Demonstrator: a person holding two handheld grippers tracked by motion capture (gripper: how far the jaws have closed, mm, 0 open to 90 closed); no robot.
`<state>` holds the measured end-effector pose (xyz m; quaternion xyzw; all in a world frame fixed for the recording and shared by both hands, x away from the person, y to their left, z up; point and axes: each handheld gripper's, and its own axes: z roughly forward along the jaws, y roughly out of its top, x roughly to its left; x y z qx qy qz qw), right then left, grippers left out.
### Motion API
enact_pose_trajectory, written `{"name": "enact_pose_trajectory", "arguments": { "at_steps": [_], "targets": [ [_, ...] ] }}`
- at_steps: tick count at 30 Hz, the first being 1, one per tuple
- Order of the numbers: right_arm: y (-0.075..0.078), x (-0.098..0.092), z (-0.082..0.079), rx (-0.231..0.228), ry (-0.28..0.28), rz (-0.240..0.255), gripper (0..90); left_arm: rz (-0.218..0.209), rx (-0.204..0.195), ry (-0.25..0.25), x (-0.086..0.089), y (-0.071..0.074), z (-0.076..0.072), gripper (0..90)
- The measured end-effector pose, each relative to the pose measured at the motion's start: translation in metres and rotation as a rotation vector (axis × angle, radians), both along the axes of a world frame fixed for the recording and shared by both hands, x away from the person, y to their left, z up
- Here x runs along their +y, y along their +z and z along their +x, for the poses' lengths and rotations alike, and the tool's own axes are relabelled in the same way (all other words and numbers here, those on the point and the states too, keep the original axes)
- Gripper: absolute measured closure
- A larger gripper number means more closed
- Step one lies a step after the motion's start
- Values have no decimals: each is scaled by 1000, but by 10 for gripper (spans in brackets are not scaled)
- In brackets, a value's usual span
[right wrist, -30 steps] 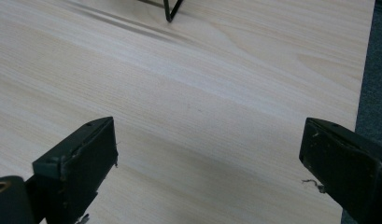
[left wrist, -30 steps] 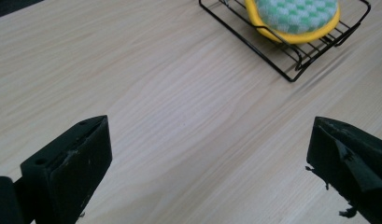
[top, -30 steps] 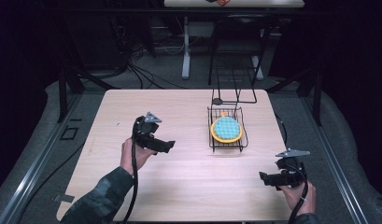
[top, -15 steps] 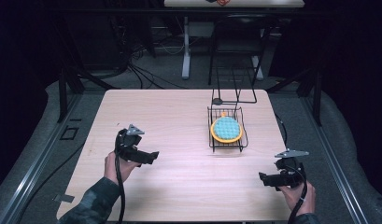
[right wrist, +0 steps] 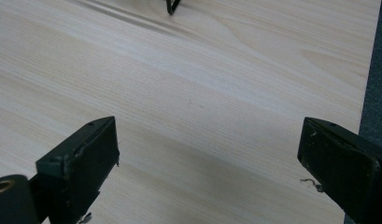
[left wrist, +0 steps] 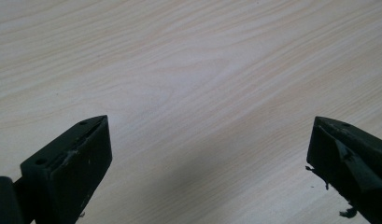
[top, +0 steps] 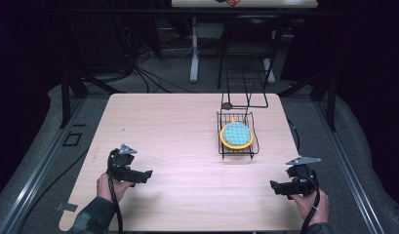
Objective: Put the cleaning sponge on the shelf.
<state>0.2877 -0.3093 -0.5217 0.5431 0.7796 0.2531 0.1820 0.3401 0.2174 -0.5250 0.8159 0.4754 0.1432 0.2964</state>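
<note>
A round blue and orange sponge lies in a black wire rack on the table. Nearer the person than the rack, the right gripper and, well apart, the left gripper both gape wide, holding nothing.

Desk: rectangular, pale wood-grain top, rounded corners, standing on grey floor. Black wire rack resting on desk, right of centre toward far side; tall wire frame rising at its far end by desk's far edge. Round orange-rimmed item with light-blue textured centre lying in rack. Rest of top bare. Rack's wire foot on wood at top edge, right gripper view.
</note>
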Motion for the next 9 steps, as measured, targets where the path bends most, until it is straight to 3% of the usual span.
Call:
{"name": "enact_pose_trajectory", "arguments": {
  "at_steps": [9],
  "targets": [
    [-1, -1, 0, 6, -1, 2, 49, -1, 11, -13, 0, -5, 3, 1]
  ]
}}
